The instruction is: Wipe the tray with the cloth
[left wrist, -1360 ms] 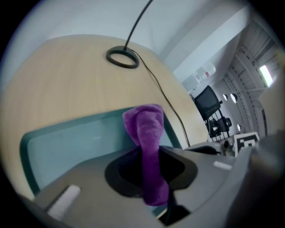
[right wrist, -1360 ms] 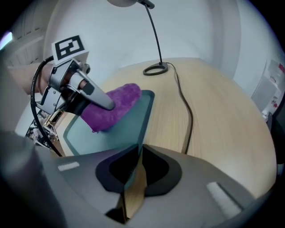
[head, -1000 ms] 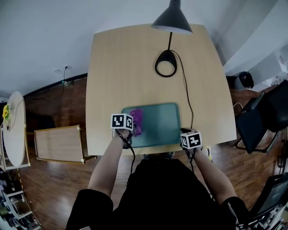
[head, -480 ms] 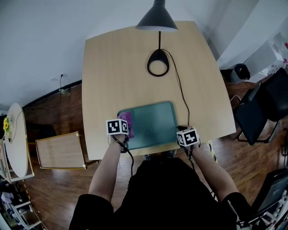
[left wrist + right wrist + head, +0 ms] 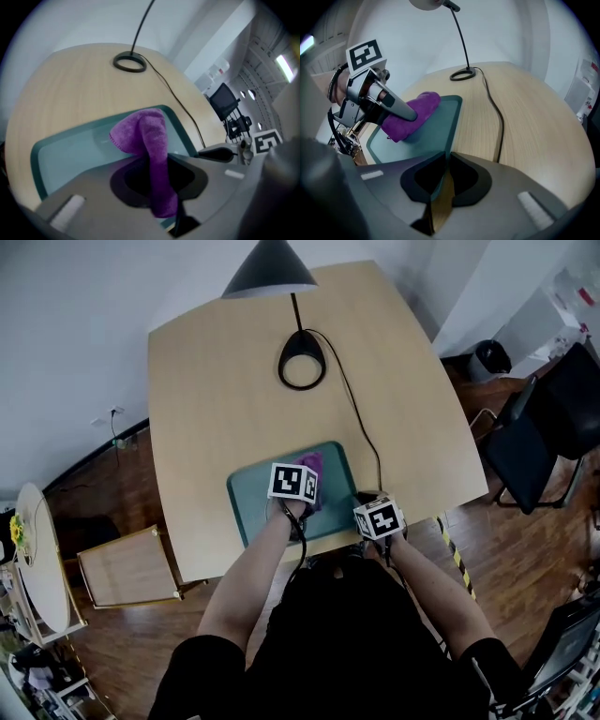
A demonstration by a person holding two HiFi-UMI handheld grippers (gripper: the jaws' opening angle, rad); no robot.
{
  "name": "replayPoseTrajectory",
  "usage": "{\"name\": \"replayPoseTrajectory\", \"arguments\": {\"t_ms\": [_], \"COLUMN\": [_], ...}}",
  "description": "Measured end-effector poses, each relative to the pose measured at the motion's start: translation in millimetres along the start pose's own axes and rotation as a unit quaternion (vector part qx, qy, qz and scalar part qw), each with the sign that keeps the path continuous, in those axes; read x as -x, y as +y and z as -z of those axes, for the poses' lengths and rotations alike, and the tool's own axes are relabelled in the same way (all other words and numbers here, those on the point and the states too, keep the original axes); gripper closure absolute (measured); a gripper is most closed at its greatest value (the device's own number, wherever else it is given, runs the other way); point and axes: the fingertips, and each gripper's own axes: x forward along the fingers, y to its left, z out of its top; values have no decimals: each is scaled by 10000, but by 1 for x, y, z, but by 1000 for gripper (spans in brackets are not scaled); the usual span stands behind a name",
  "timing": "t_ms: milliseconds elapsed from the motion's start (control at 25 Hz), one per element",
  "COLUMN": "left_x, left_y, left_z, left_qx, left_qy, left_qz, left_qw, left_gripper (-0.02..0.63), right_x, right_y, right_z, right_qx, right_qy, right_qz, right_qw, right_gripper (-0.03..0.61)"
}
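Lying on the near part of the wooden table [image 5: 216,399], the teal tray [image 5: 251,507] sat just in front of the person, its left half bare. Off to the left, on the dark floor, stood a small wooden side table [image 5: 122,568].

The left gripper [image 5: 157,161] reached over the tray's right half with its jaws closed tight on the purple cloth [image 5: 143,133]. The cloth ran up between the jaws and bunched out beyond them, its folded end resting on the tray's surface near the far right corner. From the right gripper view, the same cloth lay under the left gripper's fingers [image 5: 396,108].

Right of that, the right gripper [image 5: 444,161] sat at the tray's near right corner, its jaws drawn narrow with the tray's thin rim pinched between them.

A black cable [image 5: 361,418] ran along the table just right of the tray, from the lamp base [image 5: 302,360], a dark ring at the far side, to the near edge by the right gripper. The lamp shade [image 5: 269,268] hung over the far edge. Farther right, off the table, stood a dark chair [image 5: 525,460].
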Motion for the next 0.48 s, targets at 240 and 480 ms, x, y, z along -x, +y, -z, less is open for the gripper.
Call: {"name": "replayPoseTrajectory", "arguments": {"t_ms": [240,480], "left_x": [-31,-28], "left_y": [-73,-66], "left_z": [-1,9], "left_qx": [-678,-706], "left_qy": [193,180], "left_qz": [752,827], "left_qw": [9947,9939], "left_gripper": [506,506], "right_x": [3,1], "right_y": [0,-3], "right_z": [0,1], "right_qx": [61,80], "right_qy": [-6,64], "right_qz": [-26,-14], "right_qw": [10000,9999], "right_gripper": [543,543]}}
